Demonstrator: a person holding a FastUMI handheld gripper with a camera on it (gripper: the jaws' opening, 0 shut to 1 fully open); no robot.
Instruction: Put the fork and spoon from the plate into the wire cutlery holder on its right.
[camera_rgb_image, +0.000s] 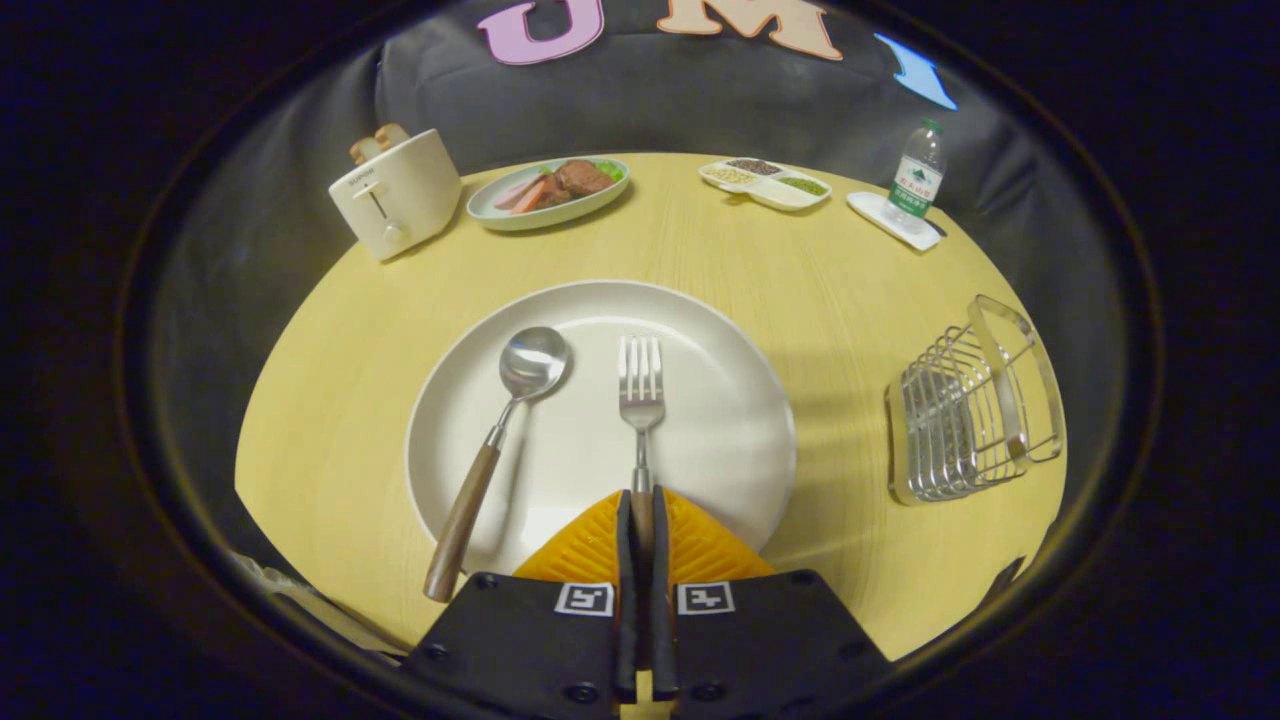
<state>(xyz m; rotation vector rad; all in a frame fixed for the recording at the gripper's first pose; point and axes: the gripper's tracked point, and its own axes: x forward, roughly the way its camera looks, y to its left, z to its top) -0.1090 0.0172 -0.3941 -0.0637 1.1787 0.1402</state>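
**Gripper clamped on the fork's handle over the plate**

The hand-held gripper (641, 510) has its two fingers pressed close together on the wooden handle of the fork (640, 400), with only the handle between them. The fork runs straight ahead from the fingers, its metal tines pointing away, lying over a round white plate (730, 440) on a pale yellow wooden table (830, 290).

To the left of the fingers, the spoon (500, 430) also lies on the plate. Its bowl points away and its wooden handle slants back past the plate's near rim.

To the right of the gripper, apart from the plate, stands the wire cutlery holder (965, 410).

Far beyond the plate, from left to right, sit a cream toaster (395, 195) with bread in its slots, an oval dish of food (548, 190), a divided tray (765, 183) and a water bottle (917, 180) on a small white tray.
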